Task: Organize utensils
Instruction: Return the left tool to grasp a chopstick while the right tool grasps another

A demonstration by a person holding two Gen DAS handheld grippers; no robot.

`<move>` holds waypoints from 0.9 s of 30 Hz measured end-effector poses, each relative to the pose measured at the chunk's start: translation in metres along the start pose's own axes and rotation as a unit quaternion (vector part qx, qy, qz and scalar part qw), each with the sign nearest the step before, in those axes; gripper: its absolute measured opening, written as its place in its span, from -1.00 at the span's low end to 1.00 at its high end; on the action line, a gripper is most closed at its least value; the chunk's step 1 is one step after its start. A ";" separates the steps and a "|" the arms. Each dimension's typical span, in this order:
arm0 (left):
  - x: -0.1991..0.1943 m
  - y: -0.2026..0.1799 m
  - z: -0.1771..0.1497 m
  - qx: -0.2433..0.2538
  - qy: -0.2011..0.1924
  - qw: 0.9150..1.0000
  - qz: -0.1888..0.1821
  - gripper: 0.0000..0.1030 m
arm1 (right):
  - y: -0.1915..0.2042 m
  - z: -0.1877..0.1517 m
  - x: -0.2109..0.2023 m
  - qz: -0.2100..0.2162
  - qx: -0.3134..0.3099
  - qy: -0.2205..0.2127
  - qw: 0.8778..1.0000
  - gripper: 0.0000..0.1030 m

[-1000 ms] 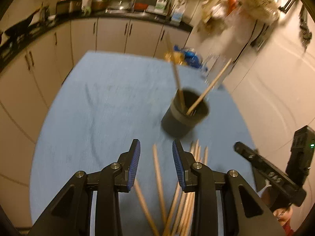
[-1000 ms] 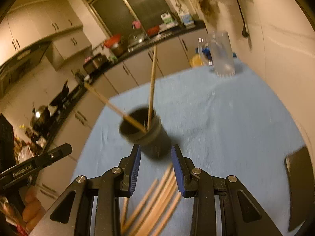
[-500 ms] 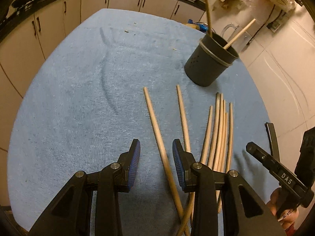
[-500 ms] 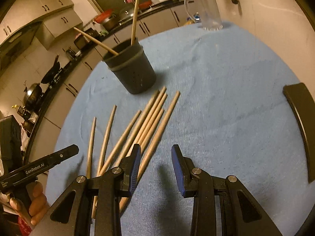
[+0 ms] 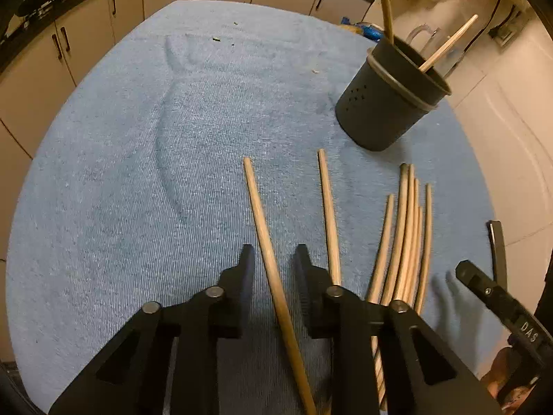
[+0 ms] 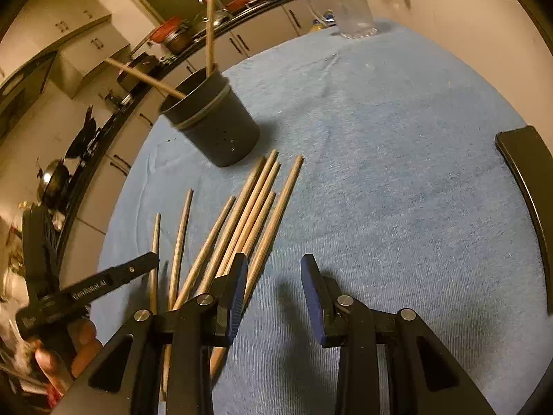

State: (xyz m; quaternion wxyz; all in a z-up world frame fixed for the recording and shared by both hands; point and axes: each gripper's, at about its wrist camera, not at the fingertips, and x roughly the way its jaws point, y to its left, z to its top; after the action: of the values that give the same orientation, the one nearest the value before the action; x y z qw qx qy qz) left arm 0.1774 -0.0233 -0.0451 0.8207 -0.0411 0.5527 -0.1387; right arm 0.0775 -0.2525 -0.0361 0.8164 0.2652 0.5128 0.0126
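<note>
A single wooden chopstick (image 5: pixel 266 245) lies on the blue cloth (image 5: pixel 138 173) that covers the counter, running between the two jaws of the left hand-held gripper (image 5: pixel 273 259). The jaws have just been closing around it, yet a gap shows on either side of the stick, so the pads do not press on it and the left hand-held gripper counts as parted around the stick. A second loose chopstick (image 5: pixel 328 214) lies just beside the right-hand jaw, passing under it. Farther right a bundle of chopsticks (image 5: pixel 404 235) lies packed side by side on the cloth, its far ends pointing toward the dark utensil cup (image 5: pixel 383 110), which stands upright near them with two chopsticks (image 5: pixel 446 45) leaning inside.

In the right wrist view the same bundle (image 6: pixel 249 221) lies to the left of the right hand-held gripper (image 6: pixel 274 283); its outermost stick passes just beside the left jaw, and only bare cloth lies between the two jaws. The right hand-held gripper stands parted and holds nothing. Part of a person's hand (image 6: pixel 69 349) shows at the lower left, holding the other tool. A clear glass mug (image 6: pixel 349 7) stands at the far edge of the counter, well apart from the cup (image 6: pixel 214 124). A dark curved object (image 6: pixel 528 190) rests on the cloth at the right edge.
</note>
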 end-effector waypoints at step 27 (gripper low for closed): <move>0.007 0.011 0.016 0.026 0.002 0.999 0.035 -0.83 | 0.032 0.065 0.066 -0.114 -0.057 0.076 0.989 -0.85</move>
State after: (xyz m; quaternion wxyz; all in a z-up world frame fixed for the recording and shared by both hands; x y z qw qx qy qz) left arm 0.1972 -0.0159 -0.0479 0.8247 0.0000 0.5517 -0.1241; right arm 0.1713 -0.2328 -0.0545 0.7850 0.1566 0.5986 -0.0310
